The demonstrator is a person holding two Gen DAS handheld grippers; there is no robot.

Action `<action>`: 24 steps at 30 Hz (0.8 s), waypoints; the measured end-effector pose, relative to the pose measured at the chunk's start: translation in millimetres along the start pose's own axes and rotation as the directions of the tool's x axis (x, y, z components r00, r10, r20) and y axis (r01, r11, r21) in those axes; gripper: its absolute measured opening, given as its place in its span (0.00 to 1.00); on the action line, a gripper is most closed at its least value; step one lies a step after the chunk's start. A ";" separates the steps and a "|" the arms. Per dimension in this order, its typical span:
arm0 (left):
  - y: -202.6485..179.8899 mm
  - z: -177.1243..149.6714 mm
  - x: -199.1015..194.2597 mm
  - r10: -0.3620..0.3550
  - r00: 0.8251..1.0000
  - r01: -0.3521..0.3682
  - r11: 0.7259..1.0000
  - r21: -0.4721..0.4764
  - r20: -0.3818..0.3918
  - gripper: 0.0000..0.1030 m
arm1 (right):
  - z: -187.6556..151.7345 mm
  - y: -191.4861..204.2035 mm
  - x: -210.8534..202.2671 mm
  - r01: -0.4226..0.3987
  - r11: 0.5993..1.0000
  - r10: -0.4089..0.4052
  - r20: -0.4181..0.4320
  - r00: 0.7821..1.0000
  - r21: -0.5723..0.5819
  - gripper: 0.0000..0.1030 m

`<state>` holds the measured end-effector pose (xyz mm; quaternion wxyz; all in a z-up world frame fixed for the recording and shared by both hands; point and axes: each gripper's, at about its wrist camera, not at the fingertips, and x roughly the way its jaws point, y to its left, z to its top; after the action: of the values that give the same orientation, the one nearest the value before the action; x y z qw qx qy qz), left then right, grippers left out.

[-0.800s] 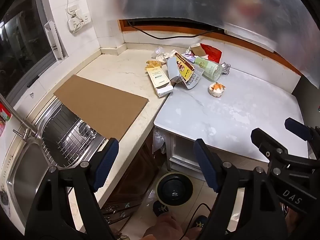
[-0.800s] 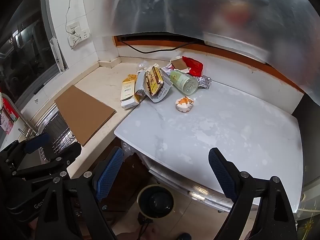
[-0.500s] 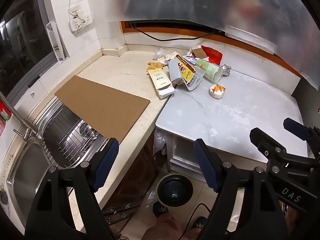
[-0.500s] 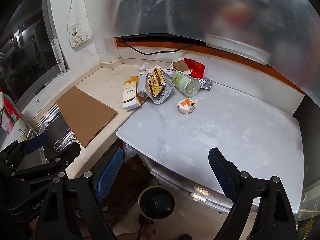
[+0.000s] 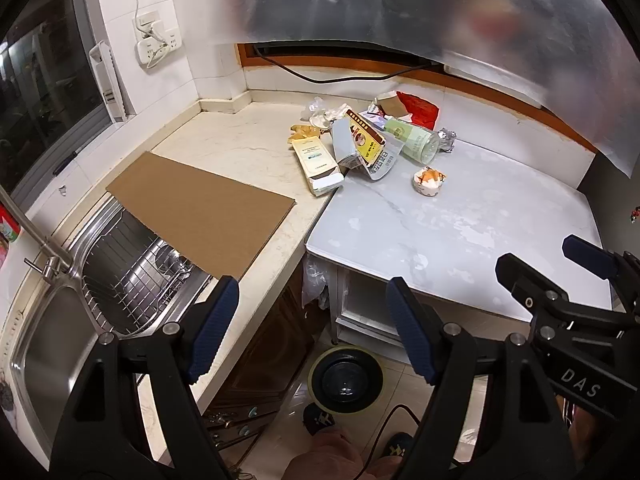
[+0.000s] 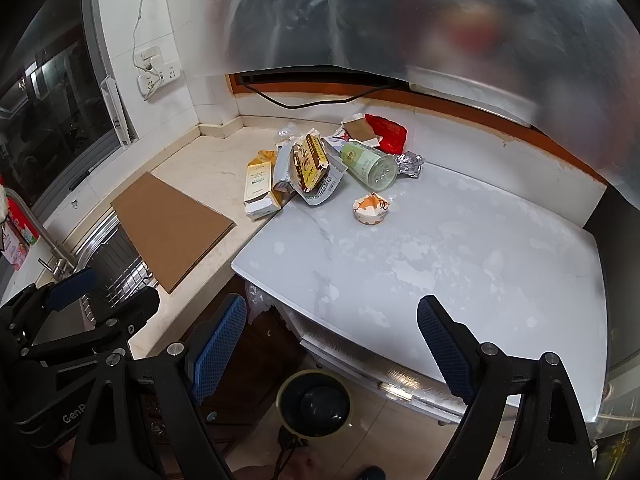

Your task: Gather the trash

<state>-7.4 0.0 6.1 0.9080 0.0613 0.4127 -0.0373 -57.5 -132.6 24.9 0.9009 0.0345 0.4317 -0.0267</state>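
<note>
Left-wrist view, left to right. At 8 o'clock, a stainless-steel sink [image 5: 48, 364] with a wire rack; a flat brown cardboard sheet [image 5: 200, 212] partly covers it at 9 o'clock. At 12 o'clock, the trash pile [image 5: 360, 140] straddles the seam between the beige stone counter [image 5: 236, 140] and the pale grey marble-look tabletop [image 5: 460, 240]: a cream carton [image 5: 318, 164], a yellow printed box, a pale green plastic bottle [image 5: 412, 140] on its side, a red wrapper and crumpled foil. A small white-and-orange paper cup [image 5: 429, 182] stands just beside the pile at 1 o'clock. The left gripper [image 5: 312, 336], at 6 o'clock, has jaws wide and empty; below it sits a round dark bin [image 5: 346, 376]. The right gripper [image 6: 332, 340], in its own view, is likewise spread wide, holding nothing.
</note>
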 end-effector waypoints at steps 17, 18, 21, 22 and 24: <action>-5.4 -3.3 -4.1 -0.015 1.000 0.015 1.000 0.001 0.000 0.69 | -8.3 -8.0 -9.9 0.006 1.000 -0.006 0.001 1.000 0.008 0.87; -5.9 -3.0 -4.0 -0.014 1.000 0.014 1.000 0.001 -0.001 0.69 | -9.3 -7.6 -10.8 0.007 1.000 -0.007 0.000 1.000 0.008 0.87; -7.2 -1.9 -3.7 -0.014 1.000 0.014 1.000 0.000 0.000 0.68 | -10.3 -7.2 -11.3 0.008 1.000 -0.008 0.000 1.000 0.006 0.87; -7.6 -1.5 -3.5 -0.015 1.000 0.015 1.000 0.000 0.000 0.68 | -10.2 -7.5 -11.6 0.009 1.000 -0.009 0.001 1.000 0.005 0.87; -8.5 -0.5 -2.8 -0.014 1.000 0.014 1.000 -0.001 0.001 0.69 | -10.2 -8.1 -12.1 0.009 1.000 -0.009 0.002 1.000 0.004 0.87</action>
<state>-10.7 -8.3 7.1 0.9079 0.0581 0.4128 -0.0435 -73.7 -139.5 27.6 0.9011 0.0344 0.4310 -0.0319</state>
